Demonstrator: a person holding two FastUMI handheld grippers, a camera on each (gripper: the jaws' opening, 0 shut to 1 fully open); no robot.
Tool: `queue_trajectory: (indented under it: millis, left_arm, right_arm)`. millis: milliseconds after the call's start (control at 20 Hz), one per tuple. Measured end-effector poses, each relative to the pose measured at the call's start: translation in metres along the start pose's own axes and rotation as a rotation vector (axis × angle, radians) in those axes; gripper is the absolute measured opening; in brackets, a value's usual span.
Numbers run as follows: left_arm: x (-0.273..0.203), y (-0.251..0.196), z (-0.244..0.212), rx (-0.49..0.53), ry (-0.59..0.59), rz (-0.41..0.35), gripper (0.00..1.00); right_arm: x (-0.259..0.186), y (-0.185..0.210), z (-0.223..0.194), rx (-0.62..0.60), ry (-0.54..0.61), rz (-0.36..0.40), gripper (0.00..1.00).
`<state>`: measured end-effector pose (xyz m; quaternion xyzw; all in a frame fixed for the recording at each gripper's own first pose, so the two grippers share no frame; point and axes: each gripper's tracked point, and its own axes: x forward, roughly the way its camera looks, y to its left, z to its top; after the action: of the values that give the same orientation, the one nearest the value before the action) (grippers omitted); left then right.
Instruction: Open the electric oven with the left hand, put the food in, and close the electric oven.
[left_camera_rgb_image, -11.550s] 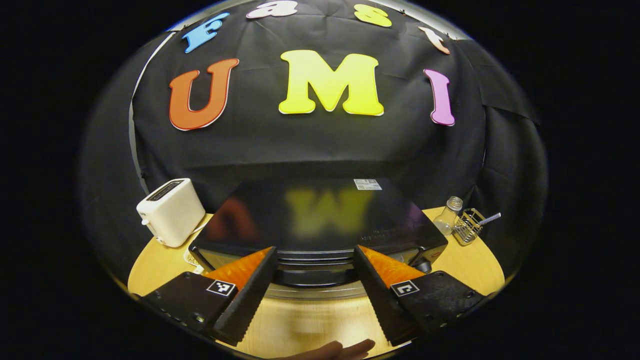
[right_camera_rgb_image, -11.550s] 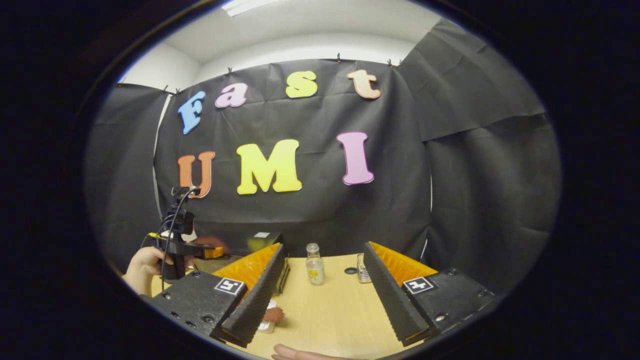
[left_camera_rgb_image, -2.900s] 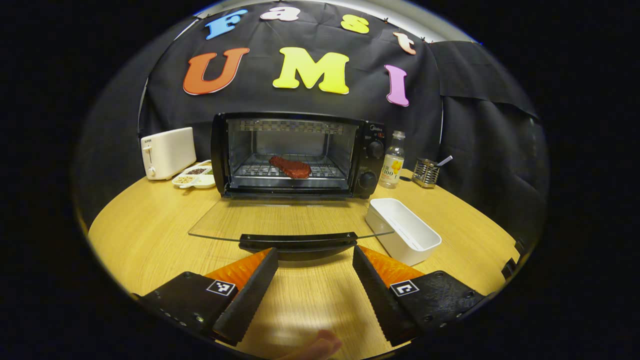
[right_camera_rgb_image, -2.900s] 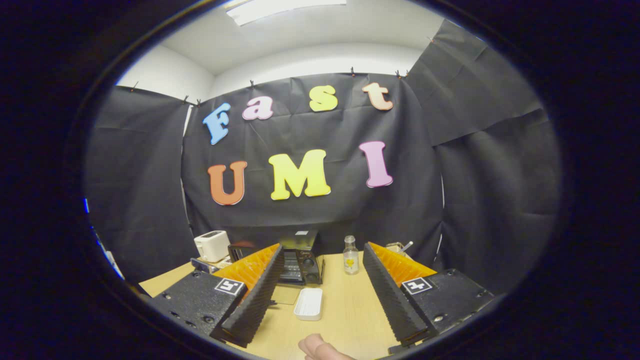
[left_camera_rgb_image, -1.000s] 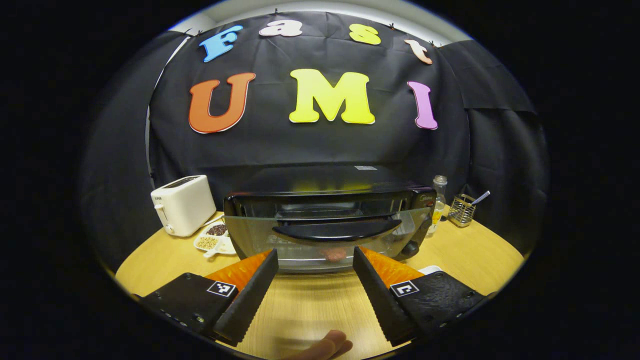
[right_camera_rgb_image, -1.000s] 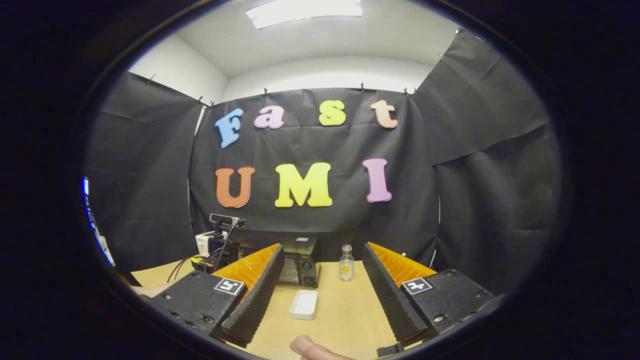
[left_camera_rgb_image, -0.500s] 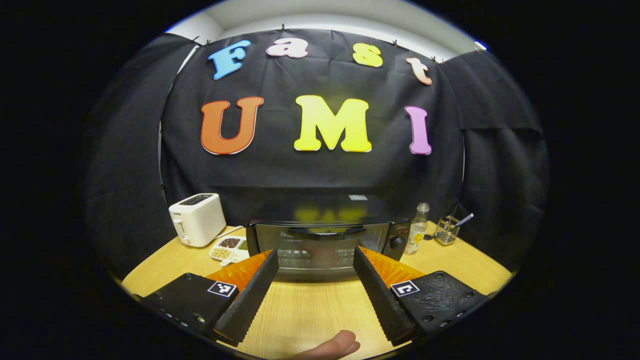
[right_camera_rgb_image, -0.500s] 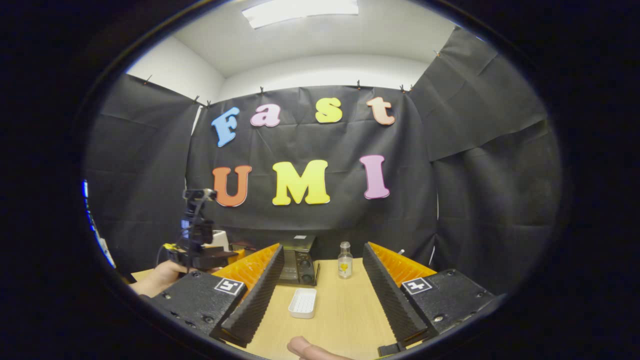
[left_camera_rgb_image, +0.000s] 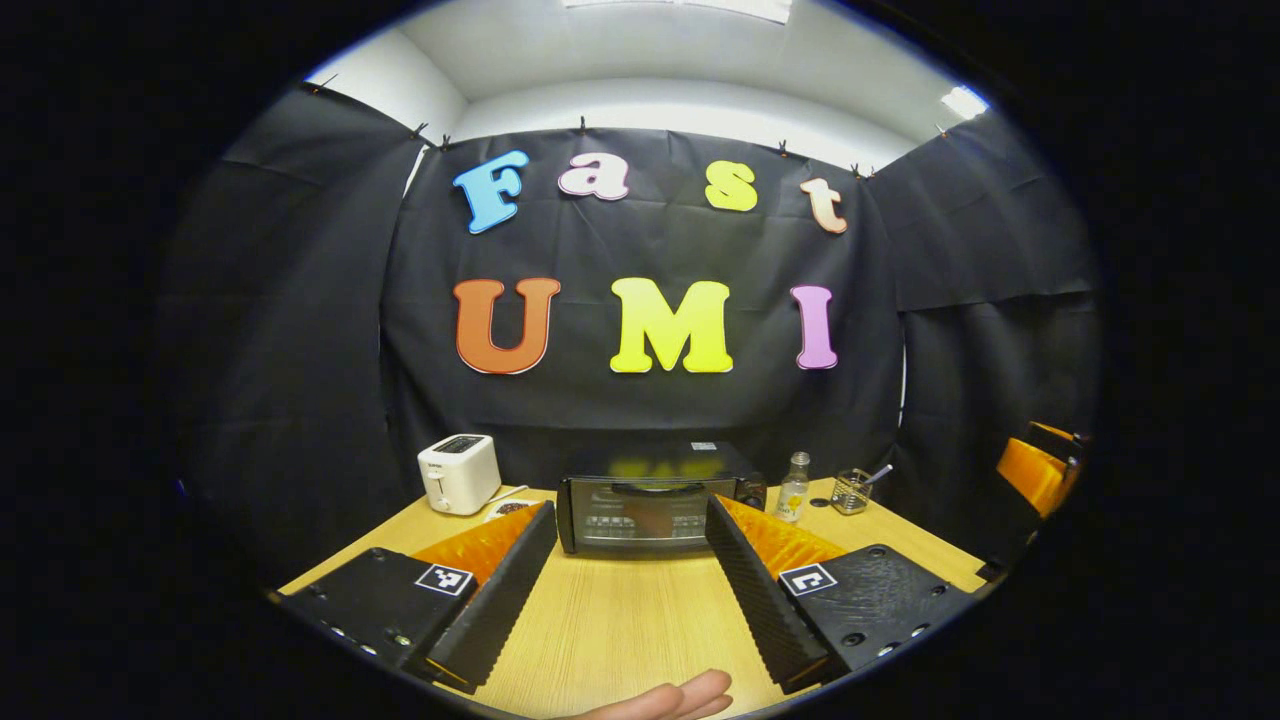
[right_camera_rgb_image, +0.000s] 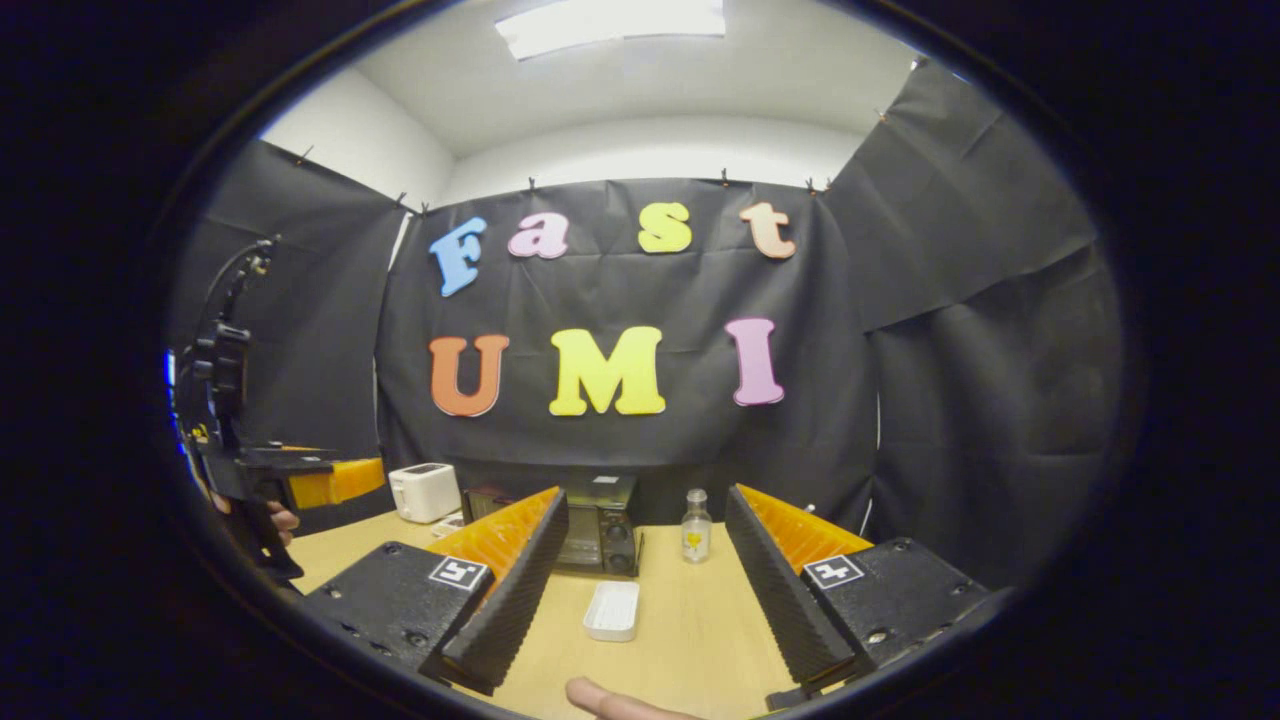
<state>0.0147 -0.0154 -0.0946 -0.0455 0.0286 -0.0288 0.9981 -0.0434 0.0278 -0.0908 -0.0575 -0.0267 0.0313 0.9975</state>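
The black electric oven (left_camera_rgb_image: 650, 500) stands at the back of the wooden table (left_camera_rgb_image: 620, 630) with its glass door shut. A dim reddish shape, the food (left_camera_rgb_image: 648, 518), shows faintly behind the glass. My left gripper (left_camera_rgb_image: 628, 515) is open and empty, well back from the oven and facing it. In the right gripper view the oven (right_camera_rgb_image: 600, 530) sits behind my right gripper (right_camera_rgb_image: 647, 500), which is open and holds nothing. The left gripper (right_camera_rgb_image: 330, 482) hangs in a hand at the far left, above the table.
A white toaster (left_camera_rgb_image: 458, 473) stands left of the oven, with a small snack dish (left_camera_rgb_image: 508, 508) beside it. A clear bottle (left_camera_rgb_image: 793, 487) and a wire holder (left_camera_rgb_image: 853, 490) stand to its right. An empty white tray (right_camera_rgb_image: 612, 610) lies in front of the oven.
The oven door went from half raised to fully shut. My left gripper then drew back from the oven and rose. The right gripper barely moved.
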Motion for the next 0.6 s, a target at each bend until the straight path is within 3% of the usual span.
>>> queue_trajectory:
  millis: [200,450,550,600]
  left_arm:
    - [-0.042,-0.002,0.002,0.025,-0.071,0.014,0.95]
    - [-0.055,-0.014,0.002,0.043,-0.073,0.004,0.95]
    - [-0.055,-0.015,0.005,0.049,-0.082,-0.003,0.95]
    - [-0.056,-0.014,0.005,0.046,-0.087,-0.001,0.95]
  right_arm:
    - [-0.007,0.009,0.007,-0.031,-0.025,0.023,0.99]
    - [-0.015,0.009,0.011,-0.028,-0.05,0.017,0.96]
    - [-0.013,0.011,0.011,-0.028,-0.043,0.018,0.99]
    - [-0.013,0.012,0.011,-0.021,-0.042,0.018,0.96]
